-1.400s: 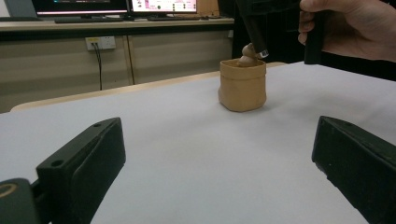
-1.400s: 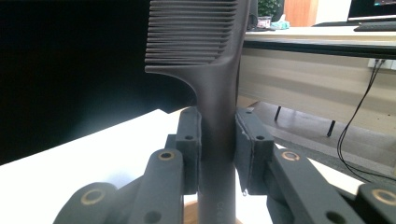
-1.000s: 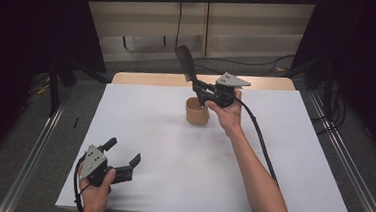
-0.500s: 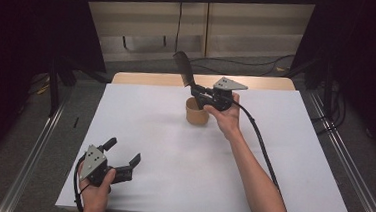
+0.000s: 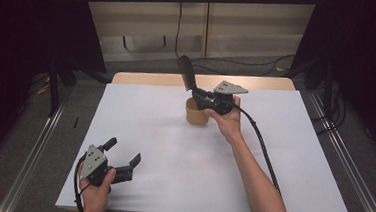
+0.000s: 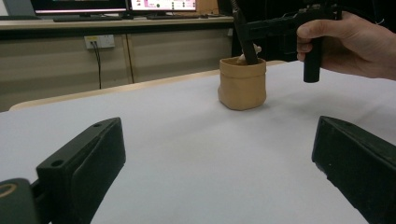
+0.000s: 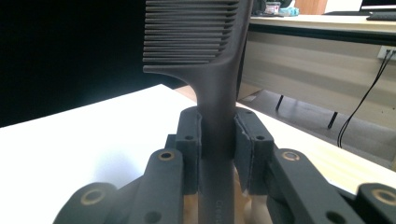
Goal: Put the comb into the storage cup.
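Note:
A black comb (image 5: 186, 73) stands nearly upright, teeth end up, with my right gripper (image 5: 195, 92) shut on its handle. In the right gripper view the pads of my right gripper (image 7: 217, 135) press both sides of the comb (image 7: 205, 46). Its lower end reaches into a tan round cup (image 5: 196, 112) at the back middle of the white table (image 5: 170, 185). The left gripper view shows the cup (image 6: 242, 84) with the comb handle (image 6: 250, 46) inside. My left gripper (image 5: 122, 150) rests near the front left edge, open, with nothing between its jaws (image 6: 215, 154).
A wooden strip (image 5: 143, 78) runs along the table's far edge. Metal rails (image 5: 32, 160) flank the table on both sides. Cables (image 5: 258, 71) lie on the floor behind, in front of a long bench (image 6: 116, 23) with monitors.
My right gripper and the comb have sunk slightly toward the cup. The left gripper has stayed put.

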Demonstrator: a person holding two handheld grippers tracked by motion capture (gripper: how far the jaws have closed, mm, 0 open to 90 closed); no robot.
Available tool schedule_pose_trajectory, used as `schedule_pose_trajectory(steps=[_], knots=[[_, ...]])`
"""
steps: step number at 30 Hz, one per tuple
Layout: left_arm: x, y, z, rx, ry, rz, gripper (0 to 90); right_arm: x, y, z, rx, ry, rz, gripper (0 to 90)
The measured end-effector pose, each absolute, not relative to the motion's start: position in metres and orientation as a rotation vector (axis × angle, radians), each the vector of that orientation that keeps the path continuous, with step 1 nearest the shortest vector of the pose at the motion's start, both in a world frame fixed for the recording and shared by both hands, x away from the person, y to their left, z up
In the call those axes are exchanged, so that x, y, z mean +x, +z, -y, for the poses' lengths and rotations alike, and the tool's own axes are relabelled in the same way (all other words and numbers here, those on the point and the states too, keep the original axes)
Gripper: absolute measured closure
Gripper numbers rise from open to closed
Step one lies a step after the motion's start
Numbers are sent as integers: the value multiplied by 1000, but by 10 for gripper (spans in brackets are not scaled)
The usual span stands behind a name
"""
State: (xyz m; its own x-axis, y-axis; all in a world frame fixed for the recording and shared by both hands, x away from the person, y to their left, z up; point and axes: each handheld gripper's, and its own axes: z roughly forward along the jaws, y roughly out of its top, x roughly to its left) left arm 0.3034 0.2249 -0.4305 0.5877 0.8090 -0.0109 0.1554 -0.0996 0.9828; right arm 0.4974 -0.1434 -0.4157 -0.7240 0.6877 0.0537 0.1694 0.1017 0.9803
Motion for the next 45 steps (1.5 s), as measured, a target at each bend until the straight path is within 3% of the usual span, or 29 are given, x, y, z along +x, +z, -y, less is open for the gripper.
schedule_pose_trajectory(steps=[45], knots=[[304,-430,-225,1618,664,-810,28,479,-432,145,824,1488,-2070,730]])
